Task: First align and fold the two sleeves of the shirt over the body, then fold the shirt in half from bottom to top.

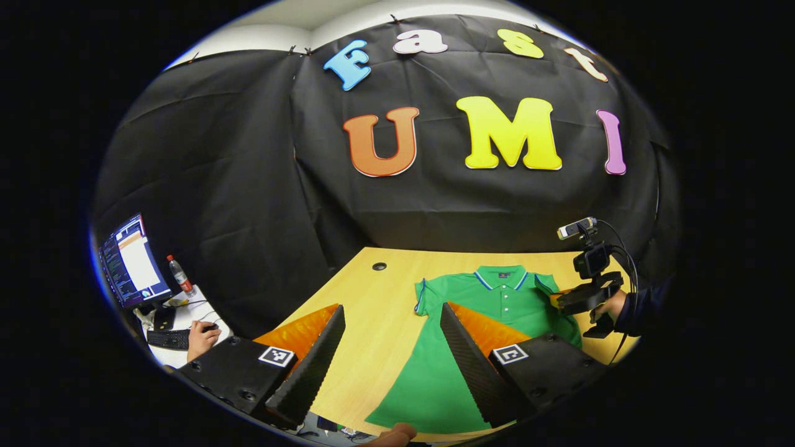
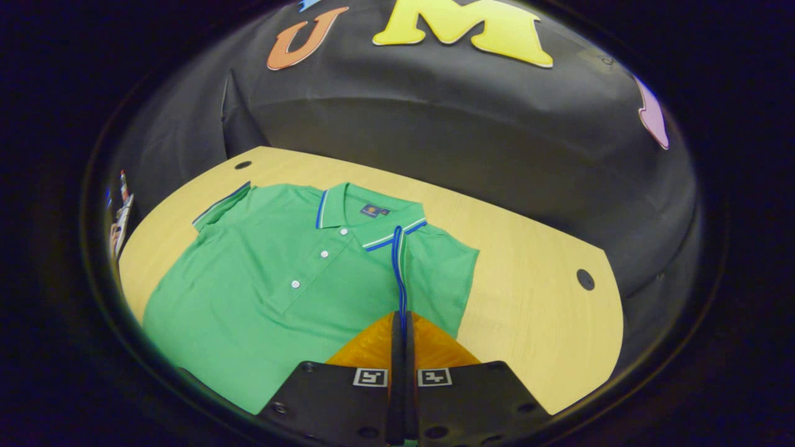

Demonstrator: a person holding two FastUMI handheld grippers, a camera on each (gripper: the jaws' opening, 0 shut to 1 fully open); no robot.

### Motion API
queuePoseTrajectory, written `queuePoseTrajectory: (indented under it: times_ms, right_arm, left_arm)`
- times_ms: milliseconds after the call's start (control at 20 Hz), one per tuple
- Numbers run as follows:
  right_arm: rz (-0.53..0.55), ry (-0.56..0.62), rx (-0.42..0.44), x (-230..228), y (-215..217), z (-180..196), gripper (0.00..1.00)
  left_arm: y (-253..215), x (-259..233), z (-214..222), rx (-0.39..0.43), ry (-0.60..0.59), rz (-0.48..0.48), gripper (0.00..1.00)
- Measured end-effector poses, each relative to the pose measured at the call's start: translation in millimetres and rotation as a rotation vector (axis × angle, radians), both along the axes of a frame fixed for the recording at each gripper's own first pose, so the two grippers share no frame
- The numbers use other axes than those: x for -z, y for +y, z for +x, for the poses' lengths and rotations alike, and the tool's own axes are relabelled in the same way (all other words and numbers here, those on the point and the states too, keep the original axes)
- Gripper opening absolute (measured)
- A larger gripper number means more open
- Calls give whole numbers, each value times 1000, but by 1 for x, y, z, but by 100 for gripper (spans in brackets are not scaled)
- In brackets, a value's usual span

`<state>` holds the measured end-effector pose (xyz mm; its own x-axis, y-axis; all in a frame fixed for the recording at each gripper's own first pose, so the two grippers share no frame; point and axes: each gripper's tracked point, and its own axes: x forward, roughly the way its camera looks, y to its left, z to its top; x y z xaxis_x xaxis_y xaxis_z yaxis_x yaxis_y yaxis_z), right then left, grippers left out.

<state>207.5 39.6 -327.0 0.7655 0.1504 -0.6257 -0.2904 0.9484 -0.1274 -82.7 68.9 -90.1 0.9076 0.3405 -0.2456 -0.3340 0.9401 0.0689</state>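
The green shirt lies flat on the table, collar toward the wall. The right gripper, jaws closed on the folded-in sleeve, sits low over it. The left gripper hovers with jaws wide apart above the bare table beside the hem.

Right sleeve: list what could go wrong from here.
1. The right gripper pinches only the striped cuff edge of the right sleeve; the thin hem could slip out mid-fold.
2. The left gripper hangs open above the shirt, so nothing pins the body; pulling the sleeve may drag the shirt across the table.
3. The left sleeve lies flat and unfolded; folds may end uneven.
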Motion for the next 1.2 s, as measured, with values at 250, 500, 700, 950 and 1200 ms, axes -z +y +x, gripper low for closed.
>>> queuePoseTrajectory:
  times_ms: [250,500,700,950,1200]
  right_arm:
    - [5,26,0,2,13,-10,17]
    - [27,-25,19,-39,12,-29,79]
    - [53,-97,29,-86,9,-57,90]
    - [112,-188,65,-155,3,-101,96]
    - [175,-289,155,-223,-18,-138,96]
  left_arm:
    - [20,6,-13,-28,10,-21,100]
    - [31,11,-7,-12,9,-50,100]
    - [40,17,13,17,10,-70,100]
    - [49,36,45,59,32,-95,100]
    - [61,64,92,92,83,-119,100]
